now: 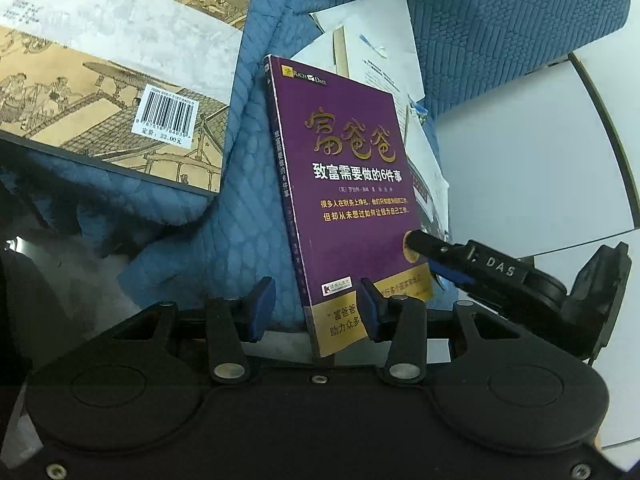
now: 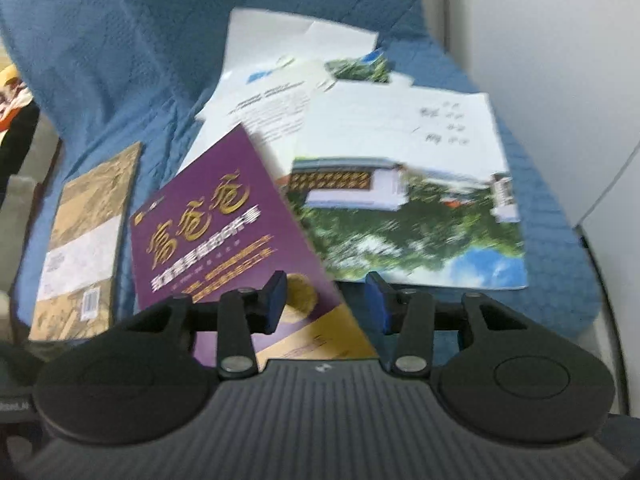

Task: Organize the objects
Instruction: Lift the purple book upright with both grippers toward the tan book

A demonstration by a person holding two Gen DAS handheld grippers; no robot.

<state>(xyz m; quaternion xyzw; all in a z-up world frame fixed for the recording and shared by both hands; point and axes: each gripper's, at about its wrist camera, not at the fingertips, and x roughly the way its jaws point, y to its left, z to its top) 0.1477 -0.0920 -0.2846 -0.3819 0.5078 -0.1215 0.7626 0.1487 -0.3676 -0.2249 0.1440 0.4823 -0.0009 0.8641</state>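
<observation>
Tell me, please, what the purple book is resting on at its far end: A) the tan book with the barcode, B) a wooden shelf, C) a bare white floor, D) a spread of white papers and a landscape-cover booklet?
D: the purple book overlaps the white papers and landscape-cover booklet on the blue quilt; the tan book lies apart.

We saw a thin purple paperback with gold Chinese lettering [image 1: 352, 184], closed, front cover up, at centre frame, overlapping a landscape-photo booklet [image 2: 404, 216] and loose white sheets [image 2: 276, 96]. A tan illustrated book [image 1: 120, 68] lay barcode side up at upper left.
</observation>
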